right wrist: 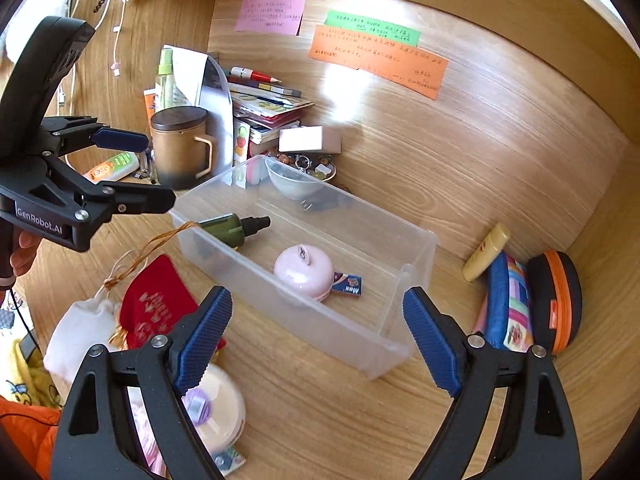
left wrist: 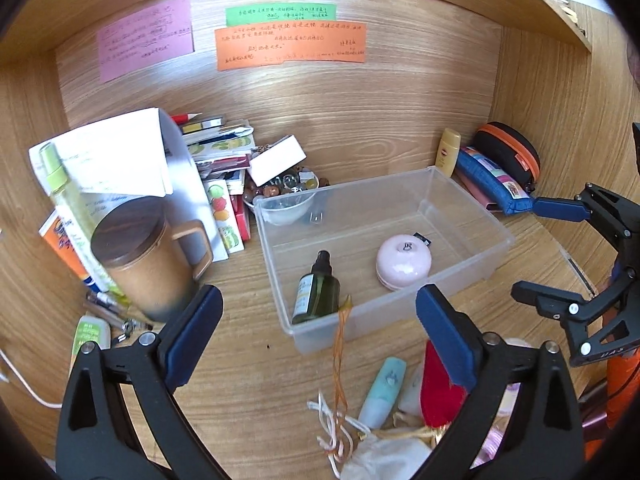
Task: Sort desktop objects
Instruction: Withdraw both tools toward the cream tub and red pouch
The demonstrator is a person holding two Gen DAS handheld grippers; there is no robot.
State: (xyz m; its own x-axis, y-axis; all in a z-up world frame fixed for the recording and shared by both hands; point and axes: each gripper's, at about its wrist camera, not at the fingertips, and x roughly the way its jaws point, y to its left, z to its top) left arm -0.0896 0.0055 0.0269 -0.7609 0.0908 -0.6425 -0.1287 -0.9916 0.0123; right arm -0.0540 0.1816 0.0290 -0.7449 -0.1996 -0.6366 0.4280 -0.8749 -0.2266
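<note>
A clear plastic bin (left wrist: 360, 320) (right wrist: 320, 332) stands mid-desk. In it lie a dark green spray bottle (left wrist: 316, 292) (right wrist: 232, 228), a pink apple-shaped case (left wrist: 404, 262) (right wrist: 304, 270), a small blue packet (right wrist: 348, 282) and a translucent bowl (left wrist: 286, 206). My left gripper (left wrist: 316, 312) (right wrist: 158, 168) hovers open at the bin's near-left corner, nothing between its fingers. My right gripper (right wrist: 316, 308) (left wrist: 526, 248) is open and empty before the bin's near right side. A red pouch (right wrist: 156, 304), a white drawstring bag (right wrist: 80, 332) and a mint tube (left wrist: 382, 388) lie in front of the bin.
A lidded brown mug (left wrist: 148, 264) and stacked books (left wrist: 224, 160) crowd the back left. At the back right corner sit a yellow bottle (left wrist: 449, 152), a blue pencil case (left wrist: 496, 180) and a black-orange case (left wrist: 508, 148). A round cream case (right wrist: 220, 408) sits under my right gripper.
</note>
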